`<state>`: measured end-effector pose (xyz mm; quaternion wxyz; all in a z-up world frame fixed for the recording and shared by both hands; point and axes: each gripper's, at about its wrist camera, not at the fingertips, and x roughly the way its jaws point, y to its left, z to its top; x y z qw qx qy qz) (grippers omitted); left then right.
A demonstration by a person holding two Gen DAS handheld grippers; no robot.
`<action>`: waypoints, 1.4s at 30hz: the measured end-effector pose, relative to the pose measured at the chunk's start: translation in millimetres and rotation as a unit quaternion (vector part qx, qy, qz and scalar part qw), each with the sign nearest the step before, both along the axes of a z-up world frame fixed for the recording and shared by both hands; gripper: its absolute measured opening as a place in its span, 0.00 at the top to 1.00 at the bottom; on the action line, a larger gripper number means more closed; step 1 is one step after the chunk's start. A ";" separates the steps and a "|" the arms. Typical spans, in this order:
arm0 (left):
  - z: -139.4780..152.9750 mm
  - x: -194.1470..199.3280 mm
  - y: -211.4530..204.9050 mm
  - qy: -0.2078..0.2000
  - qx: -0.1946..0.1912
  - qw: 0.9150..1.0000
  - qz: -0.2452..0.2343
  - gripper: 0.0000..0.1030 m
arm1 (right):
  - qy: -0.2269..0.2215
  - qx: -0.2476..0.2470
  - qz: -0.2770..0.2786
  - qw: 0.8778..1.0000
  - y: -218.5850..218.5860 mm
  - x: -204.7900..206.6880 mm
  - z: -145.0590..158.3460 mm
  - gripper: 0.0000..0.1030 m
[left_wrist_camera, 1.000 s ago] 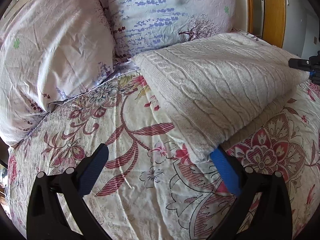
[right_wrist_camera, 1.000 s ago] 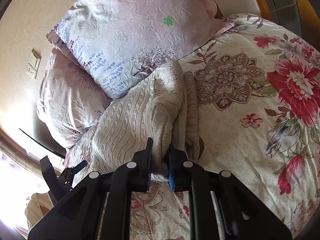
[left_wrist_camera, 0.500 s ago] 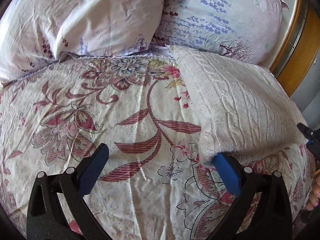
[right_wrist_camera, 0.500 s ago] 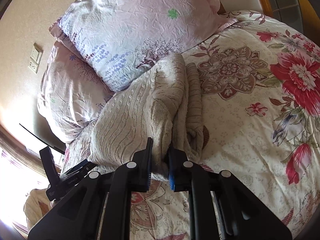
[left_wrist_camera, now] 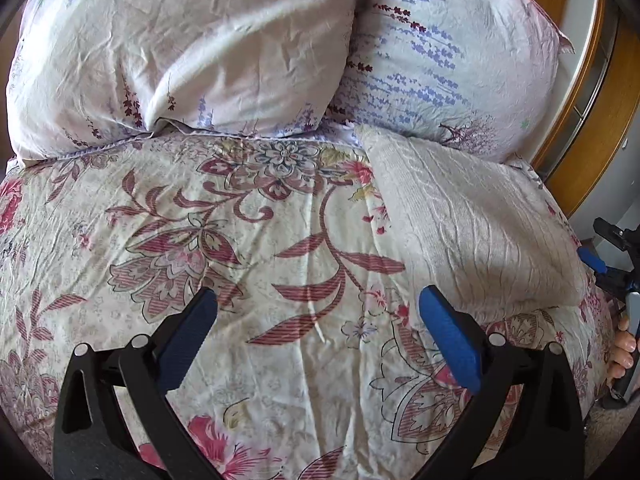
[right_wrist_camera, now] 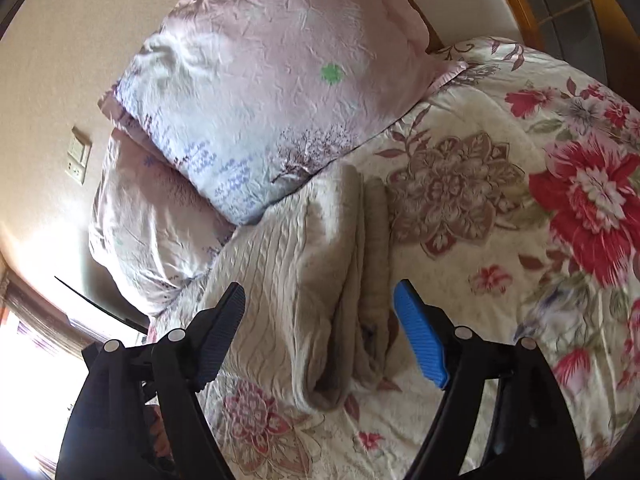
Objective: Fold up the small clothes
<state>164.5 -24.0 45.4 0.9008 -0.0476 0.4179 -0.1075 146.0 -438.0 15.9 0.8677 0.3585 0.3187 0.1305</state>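
A folded cream cable-knit sweater (left_wrist_camera: pixel 472 228) lies on the floral bedspread (left_wrist_camera: pixel 256 240) against the pillows. It shows in the right wrist view (right_wrist_camera: pixel 304 280) as stacked folded layers. My left gripper (left_wrist_camera: pixel 316 304) is open and empty, to the left of the sweater, its right finger near the sweater's near edge. My right gripper (right_wrist_camera: pixel 320 300) is open, its fingers astride the sweater's folded end, holding nothing. The right gripper also shows at the right edge of the left wrist view (left_wrist_camera: pixel 612 256).
Two floral pillows (left_wrist_camera: pixel 192 52) (left_wrist_camera: pixel 452 56) stand at the head of the bed. A wooden frame (left_wrist_camera: pixel 580 128) runs along the right side. A wall with a switch plate (right_wrist_camera: pixel 78 156) lies behind the pillows. The bedspread (right_wrist_camera: pixel 520 208) stretches to the right.
My right gripper has opened and let go of the sweater, which now rests flat on the bed. My left gripper has drawn back a little to the left.
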 end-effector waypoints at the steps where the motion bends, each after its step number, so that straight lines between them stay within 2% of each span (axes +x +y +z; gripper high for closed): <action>1: 1.4 5.1 -2.8 0.001 -0.003 1.000 0.000 0.02 | 0.004 0.011 0.001 1.000 -4.8 12.6 0.7 0.25; 2: 1.9 10.3 -7.2 0.001 -0.009 1.000 -0.004 0.02 | 0.010 0.017 0.002 1.000 -7.5 25.4 0.5 0.32; 5: -1.3 19.8 -23.1 0.001 -0.005 1.000 -0.011 0.02 | 0.040 0.029 0.003 0.999 -8.9 63.6 -6.4 0.46; 7: -5.4 20.8 -32.5 0.001 0.001 1.000 -0.022 0.02 | 0.058 0.024 0.005 0.998 -6.9 84.7 -13.5 0.48; 8: -7.7 21.0 -36.2 0.002 0.002 1.000 -0.027 0.02 | 0.067 0.019 0.007 0.998 -4.6 93.0 -17.3 0.66; 10: -11.6 22.0 -39.3 0.002 0.006 0.999 -0.034 0.02 | 0.075 0.002 0.023 0.997 3.9 108.7 -21.8 0.89; 13: -12.7 24.0 -37.5 -0.001 0.008 0.999 -0.031 0.02 | 0.035 -0.033 0.000 0.999 6.0 110.8 -3.0 0.91; 15: -11.4 25.3 -33.8 -0.009 0.003 1.000 -0.026 0.02 | 0.023 -0.033 -0.015 0.999 -1.5 112.1 5.7 0.91; 17: -9.6 26.6 -31.8 -0.018 0.001 1.000 -0.022 0.02 | 0.038 -0.044 -0.023 0.998 -6.3 118.1 1.9 0.91; 19: -8.4 29.7 -33.0 -0.022 0.003 0.999 -0.022 0.02 | 0.073 -0.054 -0.023 0.996 -5.7 127.2 -13.8 0.91; 20: -7.8 32.1 -34.8 -0.021 0.005 0.999 -0.024 0.02 | 0.093 -0.053 -0.018 0.994 -4.9 132.1 -24.2 0.90; 22: -5.8 38.4 -38.9 -0.015 0.002 0.999 -0.034 0.02 | 0.094 -0.031 -0.012 0.995 -9.2 130.1 -29.6 0.86; 24: -3.7 47.6 -42.3 -0.006 -0.008 0.999 -0.049 0.02 | 0.083 0.006 0.001 0.997 -16.3 121.6 -26.0 0.62; 25: -3.3 52.6 -44.0 0.000 -0.015 0.998 -0.053 0.02 | 0.076 0.020 0.006 0.997 -19.5 115.7 -23.7 0.33; 26: -3.4 58.9 -45.9 0.006 -0.023 0.998 -0.057 0.02 | 0.068 0.026 0.009 0.997 -21.9 109.0 -21.5 0.11; 28: -5.4 71.6 -51.3 0.020 -0.031 0.998 -0.057 0.02 | 0.067 0.027 0.017 0.997 -24.0 98.0 -20.4 0.09; 32: -9.8 88.3 -66.9 0.043 -0.054 0.995 -0.074 0.02 | 0.091 0.070 0.046 0.992 -23.3 92.3 -34.4 0.09; 36: -11.7 92.0 -80.1 0.045 -0.044 0.995 -0.077 0.02 | 0.104 0.084 0.061 0.989 -20.7 90.5 -44.4 0.09; 42: -14.1 93.7 -92.7 0.036 -0.018 0.996 -0.075 0.02 | 0.105 0.072 0.086 0.988 -6.9 89.5 -44.8 0.11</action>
